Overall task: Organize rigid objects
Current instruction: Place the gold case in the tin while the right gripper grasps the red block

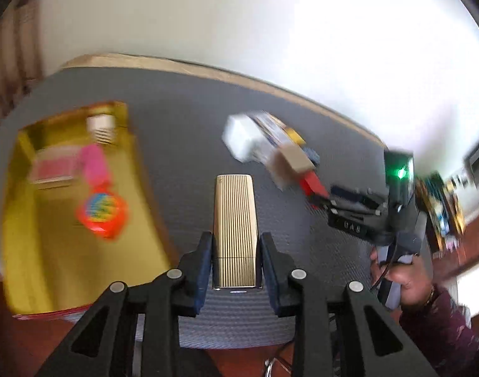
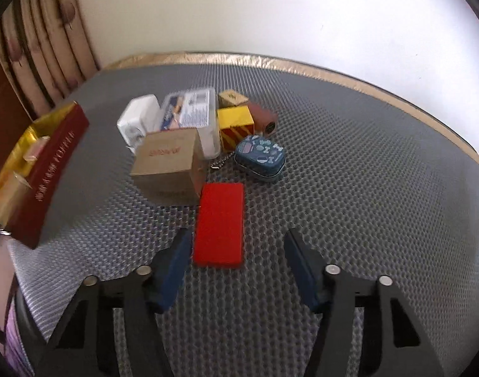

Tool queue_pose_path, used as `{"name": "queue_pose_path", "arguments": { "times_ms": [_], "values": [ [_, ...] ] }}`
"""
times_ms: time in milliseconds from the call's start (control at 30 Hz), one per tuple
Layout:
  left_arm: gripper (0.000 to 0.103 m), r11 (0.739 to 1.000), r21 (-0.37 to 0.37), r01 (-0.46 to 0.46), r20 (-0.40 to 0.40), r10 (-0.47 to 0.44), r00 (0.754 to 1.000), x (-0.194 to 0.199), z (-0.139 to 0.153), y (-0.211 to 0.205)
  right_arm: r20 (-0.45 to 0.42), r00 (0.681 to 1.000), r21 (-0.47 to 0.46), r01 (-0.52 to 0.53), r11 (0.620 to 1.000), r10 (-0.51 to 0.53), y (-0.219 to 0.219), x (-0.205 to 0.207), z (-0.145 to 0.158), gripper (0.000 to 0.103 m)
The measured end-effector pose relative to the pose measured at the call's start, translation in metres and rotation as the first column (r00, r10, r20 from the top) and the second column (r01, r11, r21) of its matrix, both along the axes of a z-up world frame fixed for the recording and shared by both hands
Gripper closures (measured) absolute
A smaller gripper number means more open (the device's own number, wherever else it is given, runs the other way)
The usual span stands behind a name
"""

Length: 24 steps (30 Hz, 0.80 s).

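Observation:
My left gripper [image 1: 236,245] is shut on a gold ribbed case [image 1: 235,220] and holds it above the grey mat. To its left is an open gold-lined box [image 1: 51,245] holding a pink item [image 1: 93,163] and a red round item [image 1: 102,212]. My right gripper [image 2: 236,245] is open, its fingers either side of a red flat box [image 2: 220,223] lying on the mat. Behind it stand a cardboard box [image 2: 168,165], a blue tin [image 2: 260,157], a yellow box [image 2: 236,125] and a white block [image 2: 137,119]. The right gripper also shows in the left wrist view [image 1: 321,198].
The gold-lined box with red sides [image 2: 47,169] stands at the mat's left. A clear plastic case [image 2: 192,113] and small brown boxes [image 2: 264,119] sit at the back of the pile. A curtain [image 2: 41,47] hangs at far left. The grey mat [image 2: 365,188] has bare room to the right.

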<state>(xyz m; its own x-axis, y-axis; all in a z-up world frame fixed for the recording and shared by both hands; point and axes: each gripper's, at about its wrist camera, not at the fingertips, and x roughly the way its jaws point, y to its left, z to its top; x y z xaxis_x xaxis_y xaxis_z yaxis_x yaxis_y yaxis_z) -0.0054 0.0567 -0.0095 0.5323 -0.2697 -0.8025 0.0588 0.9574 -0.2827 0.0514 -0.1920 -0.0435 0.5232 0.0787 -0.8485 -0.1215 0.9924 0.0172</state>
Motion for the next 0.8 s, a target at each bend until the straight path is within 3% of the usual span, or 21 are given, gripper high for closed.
{"name": "queue_pose_path", "arguments": {
  "times_ms": [67,200,467,633,800],
  "values": [
    [0.073,0.997,0.02,-0.075,0.009,0.075,0.997,-0.005,0.01,0.029,0.003,1.0,-0.019,-0.002,1.0,0.002,0.002,0.001,0.0,0.051],
    [0.073,0.978,0.095,-0.188,-0.012,0.189,0.982,-0.002,0.015,0.078,-0.001,1.0,-0.053,-0.027,0.998,0.027,0.009,0.001,0.001,0.076],
    [0.073,0.95,0.219,-0.221,-0.064,0.239,0.969,0.016,-0.012,0.122,-0.017,1.0,0.004,-0.002,1.0,0.002,0.007,-0.014,0.004,0.076],
    [0.073,0.942,0.251,-0.223,-0.118,0.259,0.959,0.033,-0.044,0.13,-0.036,0.999,0.068,0.042,0.997,-0.039,-0.012,-0.032,0.008,0.076],
    [0.072,0.924,0.324,-0.205,-0.099,0.249,0.963,0.042,-0.051,0.126,-0.035,0.997,0.128,0.076,0.989,-0.072,-0.028,-0.043,0.022,0.076]
  ]
}}
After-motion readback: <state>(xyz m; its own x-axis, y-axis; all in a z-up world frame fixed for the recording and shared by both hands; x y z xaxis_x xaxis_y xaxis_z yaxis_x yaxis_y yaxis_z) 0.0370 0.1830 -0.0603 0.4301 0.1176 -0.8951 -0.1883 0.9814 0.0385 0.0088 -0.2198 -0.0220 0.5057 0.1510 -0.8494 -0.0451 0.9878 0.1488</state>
